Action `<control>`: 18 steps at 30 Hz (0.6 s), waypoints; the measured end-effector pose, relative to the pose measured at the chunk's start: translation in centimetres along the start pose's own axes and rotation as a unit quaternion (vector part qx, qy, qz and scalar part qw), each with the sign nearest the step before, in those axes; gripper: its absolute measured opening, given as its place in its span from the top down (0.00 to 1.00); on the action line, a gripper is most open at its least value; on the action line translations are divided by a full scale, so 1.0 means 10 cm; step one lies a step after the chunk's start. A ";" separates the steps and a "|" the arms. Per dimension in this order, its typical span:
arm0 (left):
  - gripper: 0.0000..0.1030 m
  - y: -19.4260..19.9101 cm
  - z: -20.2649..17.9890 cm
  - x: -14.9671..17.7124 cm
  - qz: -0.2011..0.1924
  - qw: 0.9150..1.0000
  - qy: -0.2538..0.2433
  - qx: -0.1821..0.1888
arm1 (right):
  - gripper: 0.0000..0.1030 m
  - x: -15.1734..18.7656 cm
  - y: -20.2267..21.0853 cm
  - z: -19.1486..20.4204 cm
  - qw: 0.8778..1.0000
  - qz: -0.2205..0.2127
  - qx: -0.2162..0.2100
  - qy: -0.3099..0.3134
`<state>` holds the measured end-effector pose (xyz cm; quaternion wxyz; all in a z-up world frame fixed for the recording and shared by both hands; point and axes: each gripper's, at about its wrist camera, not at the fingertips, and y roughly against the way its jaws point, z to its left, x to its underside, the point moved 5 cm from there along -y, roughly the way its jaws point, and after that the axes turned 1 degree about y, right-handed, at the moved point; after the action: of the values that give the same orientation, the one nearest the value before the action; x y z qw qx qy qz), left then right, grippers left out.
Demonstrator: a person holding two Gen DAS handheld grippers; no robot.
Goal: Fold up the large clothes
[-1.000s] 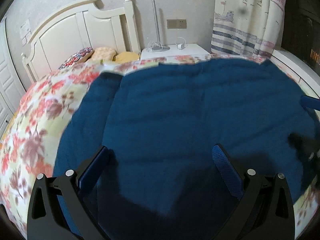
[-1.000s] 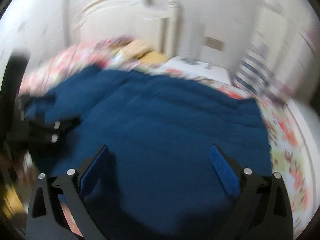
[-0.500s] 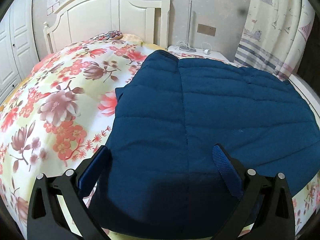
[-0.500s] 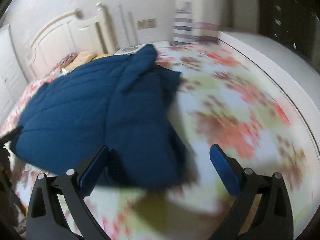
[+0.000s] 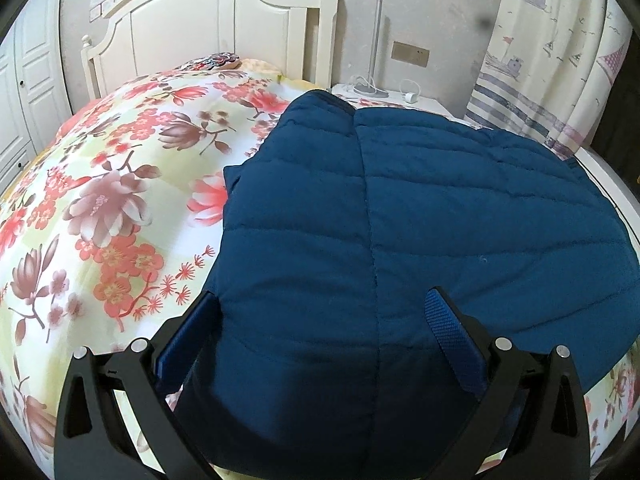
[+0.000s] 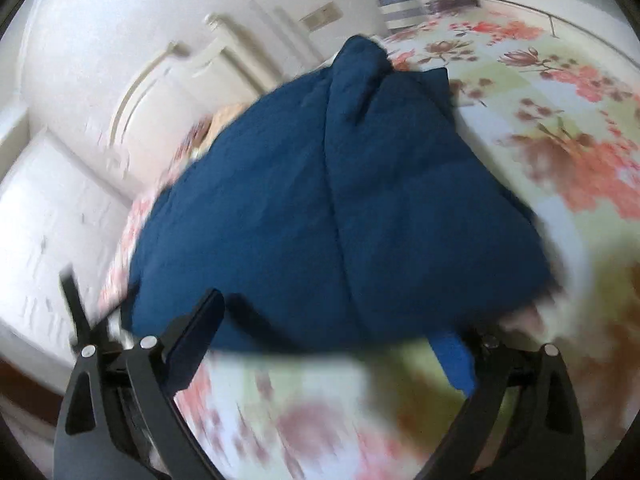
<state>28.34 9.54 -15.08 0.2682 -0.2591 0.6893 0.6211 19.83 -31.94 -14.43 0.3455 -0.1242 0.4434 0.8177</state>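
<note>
Garment: a dark blue quilted jacket [image 5: 420, 220] lies spread on the bed, over the flowered bedspread [image 5: 100, 200]; a seam runs down its middle and stitched channels cross it.
Garment, right wrist view: the same jacket [image 6: 332, 208] shows as a broad blue mound with a narrower part pointing toward the headboard; the view is blurred, so its edges are hard to read.
Left gripper [image 5: 324, 316]: fingers spread wide, one blue pad at the jacket's near left edge, the other over its right half; the cloth lies between and below them, and nothing is pinched.
Right gripper [image 6: 332, 320]: fingers wide apart at the jacket's near hem, holding nothing; whether the tips touch the cloth cannot be told through the blur.
Bed: white headboard [image 5: 216, 28] at the far end, with a patterned pillow [image 5: 212, 60] just beneath it.
Beside the bed: a white nightstand [image 5: 384, 96] carrying a slim lamp [image 5: 374, 52] and a cable, near the jacket's far end.
Wall: a switch plate [image 5: 411, 53] above the nightstand.
Right of nightstand: a curtain [image 5: 552, 48] printed with boats and stripes.
Far left: white panelled wardrobe doors [image 5: 24, 80].
</note>
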 end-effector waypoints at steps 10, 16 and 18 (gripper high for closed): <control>0.04 0.02 -0.06 -0.10 0.015 1.000 -0.001 -0.023 | 0.71 -0.30 -0.24 -0.18 0.976 -0.133 -0.111 -0.132; 0.04 0.44 -0.66 -0.50 -0.053 0.998 -0.038 -0.006 | 0.74 -0.15 0.22 -0.18 0.977 -0.177 -0.100 -0.060; 0.04 0.46 -1.09 -0.71 -0.065 0.995 -0.070 0.003 | 0.73 -0.11 0.38 -0.21 0.976 -0.190 -0.095 -0.048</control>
<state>29.81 -0.66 -5.96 0.3568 -0.2581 0.6526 0.6166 17.84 -35.58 -12.67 0.5016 -0.1989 0.3151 0.7807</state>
